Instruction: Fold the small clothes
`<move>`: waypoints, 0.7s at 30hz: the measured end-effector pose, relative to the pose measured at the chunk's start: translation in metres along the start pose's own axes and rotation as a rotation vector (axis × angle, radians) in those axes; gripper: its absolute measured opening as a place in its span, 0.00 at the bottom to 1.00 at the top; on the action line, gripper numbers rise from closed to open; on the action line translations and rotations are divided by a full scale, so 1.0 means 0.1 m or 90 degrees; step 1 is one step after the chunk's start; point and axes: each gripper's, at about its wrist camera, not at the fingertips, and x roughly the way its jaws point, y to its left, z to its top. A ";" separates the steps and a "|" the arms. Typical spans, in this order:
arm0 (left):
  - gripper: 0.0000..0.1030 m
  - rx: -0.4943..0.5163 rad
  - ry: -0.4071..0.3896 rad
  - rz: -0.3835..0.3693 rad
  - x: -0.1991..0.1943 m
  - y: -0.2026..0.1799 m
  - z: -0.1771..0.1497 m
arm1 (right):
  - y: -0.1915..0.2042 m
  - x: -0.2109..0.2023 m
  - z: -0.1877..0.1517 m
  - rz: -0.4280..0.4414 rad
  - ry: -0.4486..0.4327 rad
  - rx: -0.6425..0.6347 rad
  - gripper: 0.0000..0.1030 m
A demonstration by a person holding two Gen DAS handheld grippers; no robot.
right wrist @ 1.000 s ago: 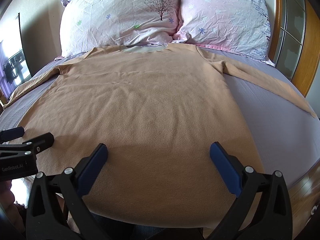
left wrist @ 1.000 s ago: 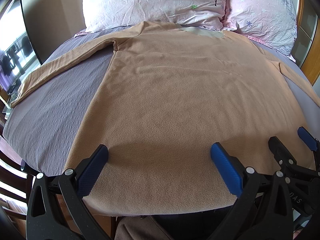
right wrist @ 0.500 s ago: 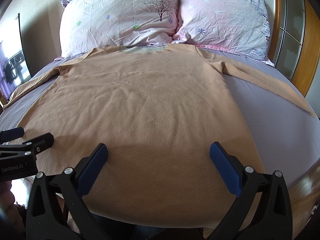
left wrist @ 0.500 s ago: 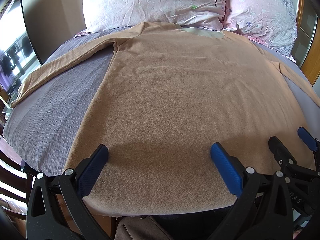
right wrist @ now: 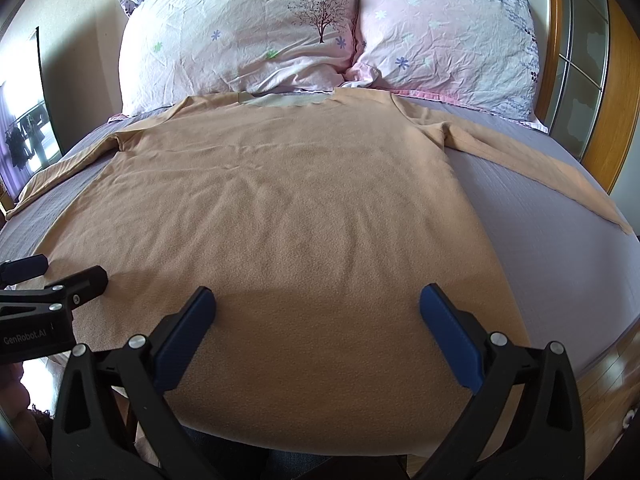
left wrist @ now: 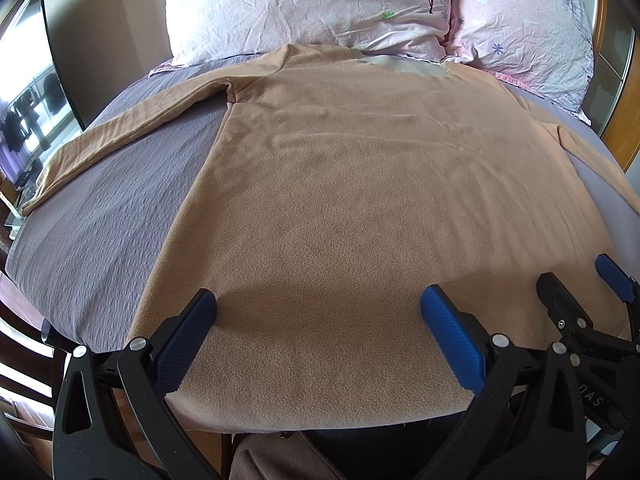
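Nothing's shifted vs earlier. Tan shirt (right wrist: 280, 216) lies flat on bed (left wrist: 92, 216), sleeves spread, collar by pillows (right wrist: 248, 28). Soft, light, floppy fleece; pinch hem corners. Left gripper (left wrist: 318, 334) & right gripper (right wrist: 318, 334): jaws wide, empty, over hem.

A tan, plain-coloured long-sleeved top (left wrist: 360, 200) with a pale grey-green neckband (right wrist: 286, 100) lies on a lilac-grey bedspread (left wrist: 104, 216) with a fine woven texture. 2 pale pink pillows (right wrist: 248, 36) carry small blue, green and white flowers; one bears a dark bare-branched tree print (right wrist: 318, 10). The left gripper (left wrist: 318, 308) and right gripper (right wrist: 318, 308) are black with blue pads (left wrist: 452, 340). The bed frame (right wrist: 624, 100) is orange-brown wood.
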 end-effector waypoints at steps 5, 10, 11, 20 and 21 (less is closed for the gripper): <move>0.99 0.000 -0.001 0.000 0.00 0.00 0.00 | 0.00 -0.01 0.00 0.000 -0.001 0.000 0.98; 0.99 0.000 -0.001 0.000 0.00 0.00 0.00 | 0.00 -0.01 0.00 0.000 -0.001 0.000 0.98; 0.99 0.000 -0.001 0.000 0.00 0.00 0.00 | 0.00 -0.01 0.00 0.000 -0.001 0.000 0.98; 0.99 0.000 -0.002 0.000 -0.05 -0.04 0.02 | 0.00 -0.02 0.00 0.000 -0.004 0.000 0.98; 0.99 0.000 -0.002 0.000 -0.04 -0.04 0.01 | 0.00 -0.02 0.00 0.000 -0.004 0.000 0.98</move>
